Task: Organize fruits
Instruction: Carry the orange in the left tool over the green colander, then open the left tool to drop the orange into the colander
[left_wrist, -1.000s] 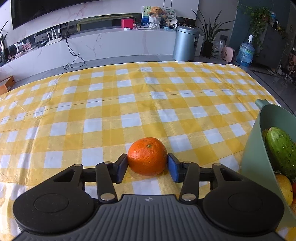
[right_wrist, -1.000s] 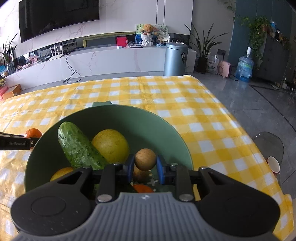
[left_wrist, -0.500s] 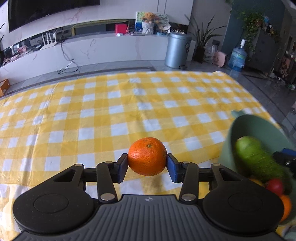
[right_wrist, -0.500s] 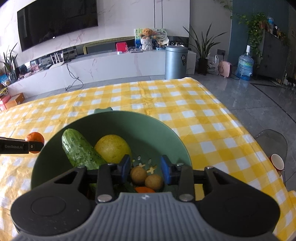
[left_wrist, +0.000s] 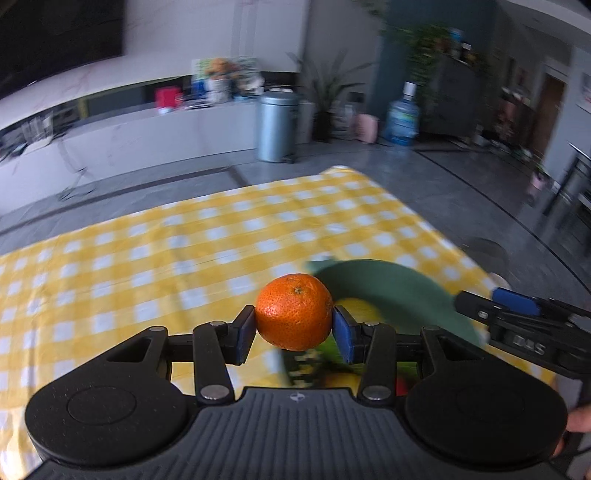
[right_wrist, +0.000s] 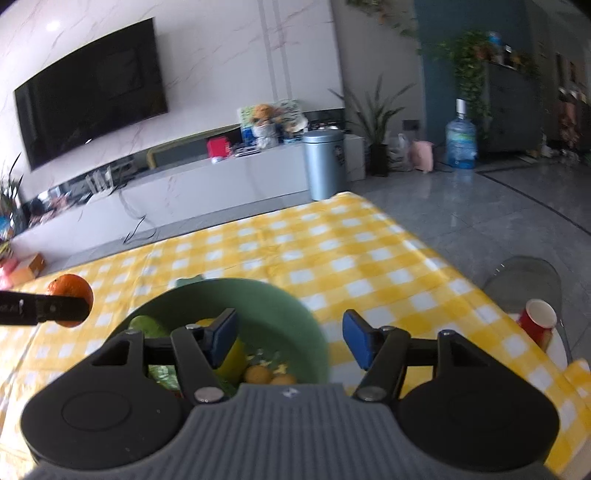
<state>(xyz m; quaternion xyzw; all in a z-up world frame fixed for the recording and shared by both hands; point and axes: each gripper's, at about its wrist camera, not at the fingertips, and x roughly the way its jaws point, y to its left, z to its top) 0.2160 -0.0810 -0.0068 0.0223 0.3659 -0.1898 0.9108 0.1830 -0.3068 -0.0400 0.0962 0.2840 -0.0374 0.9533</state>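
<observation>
A table covered by a yellow-and-white checked cloth (right_wrist: 280, 243) carries everything, its far right corner showing in both wrist views against grey floor tiles. Near the cloth's right edge, toward the near side, stands a round sage-green plastic bowl (right_wrist: 258, 299) with a small tab on its far rim; in the left wrist view its green wall (left_wrist: 388, 284) appears blurred just behind and to the right of the held fruit. Inside the bowl lie a green cucumber (right_wrist: 146, 325) along the left wall, a large yellow round fruit (right_wrist: 231, 354) partly hidden behind a finger, and two small tan round fruits (right_wrist: 258, 373) at the near side of the bottom. The black right gripper with blue pads (right_wrist: 289, 338) hangs above the bowl's near right rim with its jaws spread wide and nothing between them. The black left gripper with blue pads (left_wrist: 294, 328) is clamped on a round orange mandarin with a pitted skin (left_wrist: 294, 311), one pad pressed to each side, the fruit lifted clear of the cloth; the right wrist view shows that mandarin (right_wrist: 70, 295) in the air to the left of the bowl, apart from its rim. A red paper cup (right_wrist: 537, 319) stands off the table beyond the right edge.
</observation>
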